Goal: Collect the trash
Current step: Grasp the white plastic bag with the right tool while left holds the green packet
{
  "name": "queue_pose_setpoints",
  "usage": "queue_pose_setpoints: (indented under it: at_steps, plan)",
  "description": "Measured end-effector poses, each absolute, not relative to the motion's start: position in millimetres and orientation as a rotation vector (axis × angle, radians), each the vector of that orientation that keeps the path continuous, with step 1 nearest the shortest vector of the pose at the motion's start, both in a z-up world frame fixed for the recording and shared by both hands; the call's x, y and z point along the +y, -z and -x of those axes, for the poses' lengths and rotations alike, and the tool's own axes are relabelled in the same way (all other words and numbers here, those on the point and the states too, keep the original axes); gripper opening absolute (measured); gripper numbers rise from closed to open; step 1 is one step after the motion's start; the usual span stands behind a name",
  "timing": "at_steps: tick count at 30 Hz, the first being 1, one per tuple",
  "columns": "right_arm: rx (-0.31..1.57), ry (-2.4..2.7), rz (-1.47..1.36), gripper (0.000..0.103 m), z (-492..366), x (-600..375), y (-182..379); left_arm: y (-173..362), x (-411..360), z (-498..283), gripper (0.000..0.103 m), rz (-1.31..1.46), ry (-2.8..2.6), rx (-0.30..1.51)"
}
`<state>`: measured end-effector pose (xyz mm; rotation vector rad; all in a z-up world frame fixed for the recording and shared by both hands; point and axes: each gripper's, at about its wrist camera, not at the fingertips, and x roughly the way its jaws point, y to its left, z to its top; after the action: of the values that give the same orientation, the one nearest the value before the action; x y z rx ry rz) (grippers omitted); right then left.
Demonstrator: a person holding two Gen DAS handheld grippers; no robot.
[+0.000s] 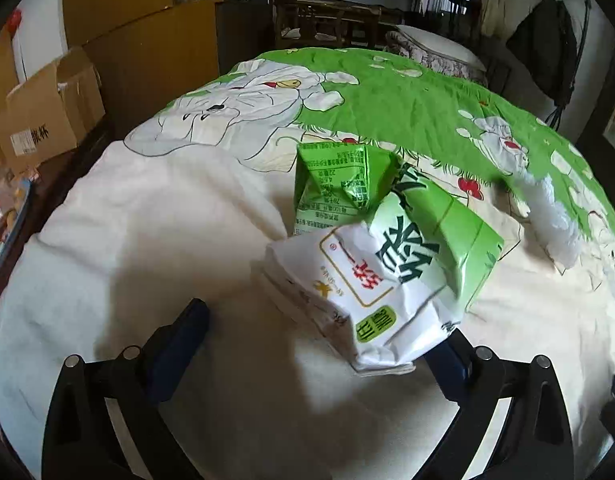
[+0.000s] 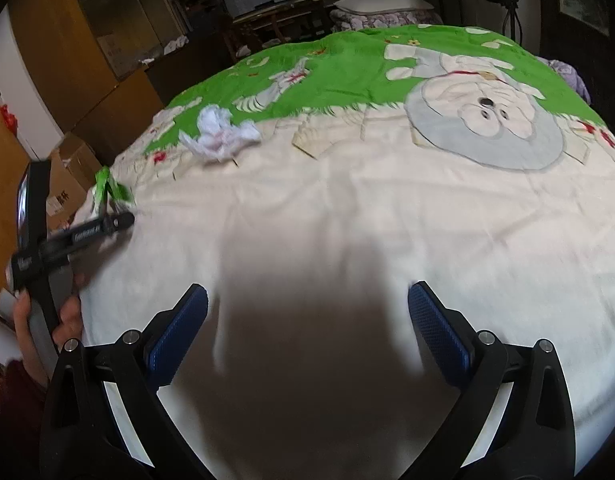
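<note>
- I'm over the bed, a big quilt, cream at my end and bright green with cartoon animals further off; it's soft and rumpled, so whatever lies on it sits a bit sunk and tilted.
- Round the bed the room is dim: wooden cabinets on the left, an open cardboard box beside the mattress, dark chairs and a table at the back, a window top right.
- Progress, as I judge it: barely started. Nothing is gathered yet, and I see no bin or bag to drop things into.
- First piece: a crumpled green-and-white drink carton, lying on its side on the cream part, right in front of my left gripper.
- Left gripper: fingers spread wide, the carton's near end between them and covering the right finger's tip; nothing clamped, no squeeze yet.
- Second piece: a wad of white tissue, well apart from the carton, at the edge of the green print; it shows as a white blur at the right of the left view.
- Right gripper: fingers wide apart, empty, hanging over bare cream quilt with its own shadow below; the tissue is well ahead, to the left.
- At the right view's left edge, the person's hand grips the other tool's handle.
- Left to do: both pieces.
</note>
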<state>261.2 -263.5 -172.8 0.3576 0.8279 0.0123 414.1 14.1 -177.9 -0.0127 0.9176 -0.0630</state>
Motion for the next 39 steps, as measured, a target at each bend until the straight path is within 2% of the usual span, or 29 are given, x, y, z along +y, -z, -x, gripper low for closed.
queue_pose_setpoints:
  at_steps: [11,19,23,28,33,39]
  plan:
    - [0.786,-0.057,-0.225,0.097,-347.5,-214.9,155.4,178.8,11.4,-414.0,0.098,-0.005,0.054,0.912]
    - [0.761,-0.011,-0.283,0.097,-401.7,-210.4,161.1,178.6,12.3,-414.3,0.098,0.002,0.058,0.912]
    - [0.836,-0.019,-0.308,0.097,-426.9,-210.7,170.9,178.5,11.9,-415.0,0.098,0.001,0.057,0.912]
    - [0.855,-0.042,-0.365,0.097,-430.0,-220.1,175.6,178.6,11.8,-415.3,0.098,-0.001,0.056,0.912]
    - [0.915,-0.011,-0.236,0.098,-435.3,-204.0,177.5,178.9,11.9,-415.3,0.098,-0.002,0.055,0.913]
    - [0.863,-0.021,-0.298,0.095,-426.1,-213.0,175.2,178.9,11.8,-415.3,0.098,-0.001,0.056,0.913]
